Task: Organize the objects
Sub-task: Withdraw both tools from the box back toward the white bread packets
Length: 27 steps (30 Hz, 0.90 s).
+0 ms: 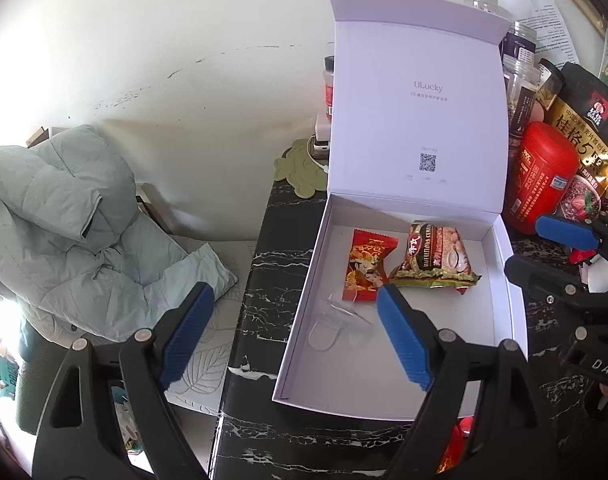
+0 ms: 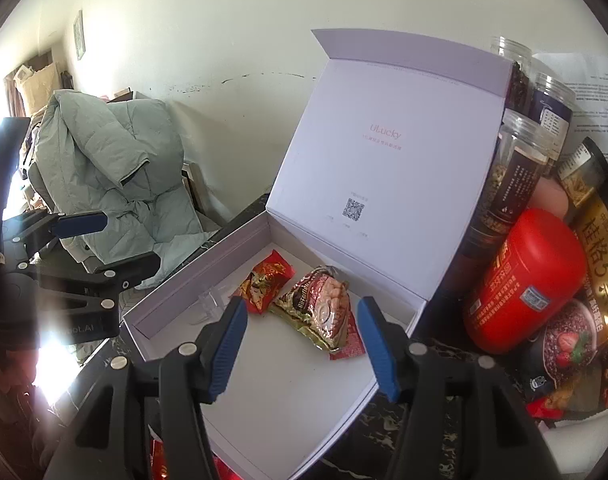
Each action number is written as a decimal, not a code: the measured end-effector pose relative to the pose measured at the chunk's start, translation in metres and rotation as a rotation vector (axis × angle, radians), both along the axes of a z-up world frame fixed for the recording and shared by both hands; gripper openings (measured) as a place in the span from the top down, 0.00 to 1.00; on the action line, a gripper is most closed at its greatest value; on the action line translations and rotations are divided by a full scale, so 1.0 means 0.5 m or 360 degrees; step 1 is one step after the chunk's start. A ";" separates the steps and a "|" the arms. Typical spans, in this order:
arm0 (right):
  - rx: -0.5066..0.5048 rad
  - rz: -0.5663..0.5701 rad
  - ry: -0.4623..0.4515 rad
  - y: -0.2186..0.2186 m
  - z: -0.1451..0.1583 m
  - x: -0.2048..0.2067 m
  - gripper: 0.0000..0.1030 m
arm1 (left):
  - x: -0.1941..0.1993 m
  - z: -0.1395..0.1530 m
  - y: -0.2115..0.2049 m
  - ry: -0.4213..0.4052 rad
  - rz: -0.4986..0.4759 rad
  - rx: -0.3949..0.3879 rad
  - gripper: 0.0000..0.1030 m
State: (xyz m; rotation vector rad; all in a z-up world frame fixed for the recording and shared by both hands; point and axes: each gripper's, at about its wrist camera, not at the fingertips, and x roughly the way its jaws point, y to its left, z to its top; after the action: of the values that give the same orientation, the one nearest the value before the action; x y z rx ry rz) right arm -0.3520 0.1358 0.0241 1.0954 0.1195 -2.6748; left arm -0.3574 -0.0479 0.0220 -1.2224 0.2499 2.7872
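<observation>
A white box (image 1: 500,300) (image 2: 192,276) stands open on the black marble table, its lid upright. Inside lie a red candy packet (image 1: 366,266) (image 2: 266,280), a gold snack packet (image 1: 438,258) (image 2: 324,312) and a clear plastic piece (image 1: 336,316) (image 2: 210,302). My left gripper (image 1: 296,300) is open and empty, over the box's left wall. My right gripper (image 2: 302,308) is open and empty, above the box just in front of the snack packet. The right gripper also shows in the left wrist view (image 1: 544,244), and the left gripper in the right wrist view (image 2: 120,240).
A red canister (image 1: 542,178) (image 2: 524,280), jars (image 2: 504,184) and a gold oats bag (image 1: 584,136) (image 2: 602,248) crowd the table right of the box. A green coaster (image 1: 300,168) lies behind it. A green jacket (image 1: 76,232) (image 2: 112,168) drapes a chair on the left.
</observation>
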 end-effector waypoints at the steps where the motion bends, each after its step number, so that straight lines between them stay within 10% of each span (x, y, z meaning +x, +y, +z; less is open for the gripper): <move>1: 0.0001 -0.0002 0.0006 0.000 0.005 0.006 0.43 | 0.005 0.005 0.000 0.0009 -0.0003 0.0001 0.19; 27: 0.0016 -0.0007 0.0170 -0.016 0.094 0.175 0.38 | 0.156 0.091 -0.022 0.0148 -0.0004 0.0043 0.18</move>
State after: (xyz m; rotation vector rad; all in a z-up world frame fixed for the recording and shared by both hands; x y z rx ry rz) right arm -0.2644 0.1280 0.0711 0.9569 0.1502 -2.7397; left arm -0.2792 -0.0587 0.0673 -1.0880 0.2196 2.8392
